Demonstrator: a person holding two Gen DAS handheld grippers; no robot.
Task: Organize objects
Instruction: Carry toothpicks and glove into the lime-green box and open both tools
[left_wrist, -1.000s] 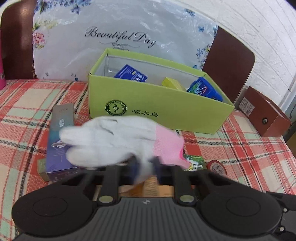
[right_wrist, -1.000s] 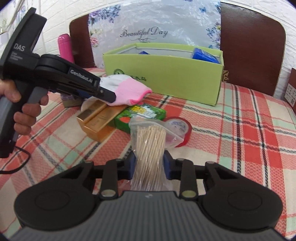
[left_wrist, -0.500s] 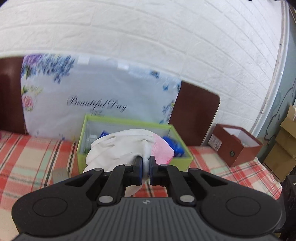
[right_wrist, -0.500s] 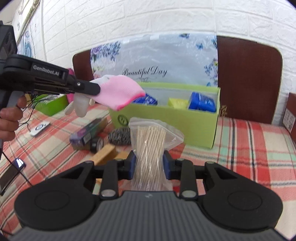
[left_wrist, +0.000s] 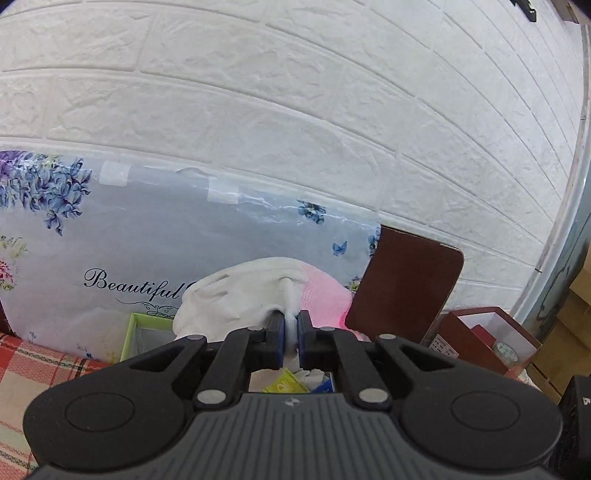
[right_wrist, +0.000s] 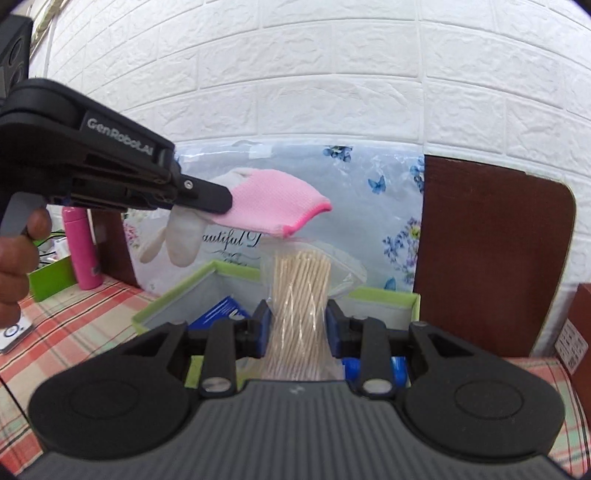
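while each hand-held gripper clenched, glove (left_wrist: 258, 295) left, toothpick bag (right_wrist: 299, 295) right, above green box rim (right_wrist: 177, 291)

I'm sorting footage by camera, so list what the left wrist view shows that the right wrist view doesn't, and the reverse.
Left wrist only: the open brown box at the right.

Right wrist only: the bag of wooden sticks held in the right gripper, the pink bottle, and a person's hand.

Both: the white-and-pink glove pinched by the left gripper, the green box, and the floral sheet.

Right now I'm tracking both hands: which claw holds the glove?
The left claw: it pinches the pink-and-white glove; the right claw grips a bag of sticks.
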